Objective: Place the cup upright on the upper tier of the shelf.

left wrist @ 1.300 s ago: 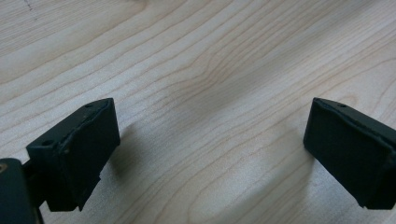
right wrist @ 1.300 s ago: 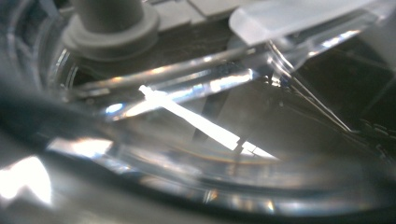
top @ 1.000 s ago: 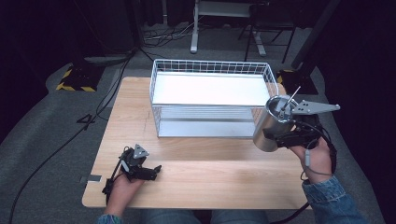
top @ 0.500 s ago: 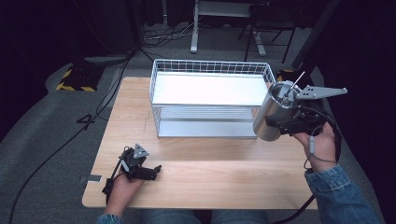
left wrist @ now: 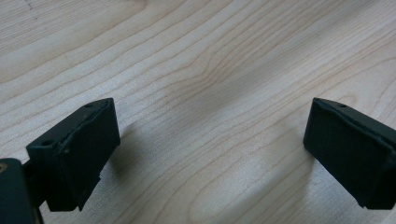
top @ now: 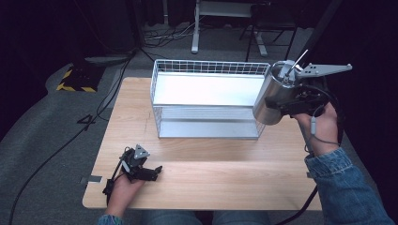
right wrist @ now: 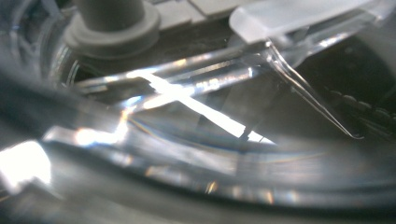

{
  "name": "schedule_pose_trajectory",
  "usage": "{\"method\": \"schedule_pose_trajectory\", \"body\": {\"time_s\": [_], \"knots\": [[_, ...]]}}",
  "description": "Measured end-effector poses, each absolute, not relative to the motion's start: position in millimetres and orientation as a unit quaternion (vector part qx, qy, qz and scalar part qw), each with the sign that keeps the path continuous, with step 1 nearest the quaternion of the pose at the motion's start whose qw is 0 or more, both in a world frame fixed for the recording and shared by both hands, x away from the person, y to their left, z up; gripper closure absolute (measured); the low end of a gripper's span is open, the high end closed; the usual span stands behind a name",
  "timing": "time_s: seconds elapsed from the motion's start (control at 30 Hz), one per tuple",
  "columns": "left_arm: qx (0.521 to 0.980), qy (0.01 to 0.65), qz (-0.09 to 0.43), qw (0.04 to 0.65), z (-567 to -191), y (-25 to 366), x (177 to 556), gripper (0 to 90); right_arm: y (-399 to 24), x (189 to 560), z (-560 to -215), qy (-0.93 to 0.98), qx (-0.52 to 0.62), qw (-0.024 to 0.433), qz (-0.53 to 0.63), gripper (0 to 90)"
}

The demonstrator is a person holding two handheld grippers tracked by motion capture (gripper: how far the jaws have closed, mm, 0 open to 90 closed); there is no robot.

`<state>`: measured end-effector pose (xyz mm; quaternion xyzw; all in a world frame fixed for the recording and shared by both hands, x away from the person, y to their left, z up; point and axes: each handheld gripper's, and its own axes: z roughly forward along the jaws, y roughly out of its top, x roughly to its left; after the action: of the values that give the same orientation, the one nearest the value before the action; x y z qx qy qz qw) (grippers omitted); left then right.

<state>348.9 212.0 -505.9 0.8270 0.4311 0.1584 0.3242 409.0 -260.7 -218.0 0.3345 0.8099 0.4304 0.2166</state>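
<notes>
A shiny steel tumbler [top: 268, 99] with a clear lid and a straw hangs tilted in the air just off the right end of the white wire basket [top: 206, 69]. My right gripper [top: 278, 101] is shut on its side, with its grey plate sticking out to the right. In the right gripper view the tumbler's clear lid [right wrist: 196, 116] sits very close and blurred. My left gripper [top: 153, 172] rests on the wooden table [top: 220, 187] near the front left. Its black jaws stand wide apart over bare wood in the left gripper view [left wrist: 205, 154], holding nothing.
The basket stands at the back middle of the table, with a white shelf inside. Beyond the table lie floor cables [top: 112, 89], a yellow-and-black striped block [top: 75, 79] at the left and a stand's legs [top: 197, 28]. A denim sleeve [top: 347, 187] enters at the lower right.
My right gripper has carried the tumbler upward and farther back, to the level of the basket's right rim. The left gripper has stayed still.
</notes>
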Motion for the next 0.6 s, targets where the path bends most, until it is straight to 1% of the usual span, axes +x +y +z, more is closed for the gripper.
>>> {"method": "schedule_pose_trajectory", "body": {"time_s": [0.23, 0.6], "knots": [[0.827, 0.431, 0.158, 0.326, -506, 212, 350, 4.1, -249, 420, -202, 0.809, 0.331, 0.225, 0.430, 3.9], [0.827, 0.430, 0.158, 0.327, -506, 212, 350, 4.1, -235, 446, -187, 0.806, 0.340, 0.215, 0.435, 3.9]]}}
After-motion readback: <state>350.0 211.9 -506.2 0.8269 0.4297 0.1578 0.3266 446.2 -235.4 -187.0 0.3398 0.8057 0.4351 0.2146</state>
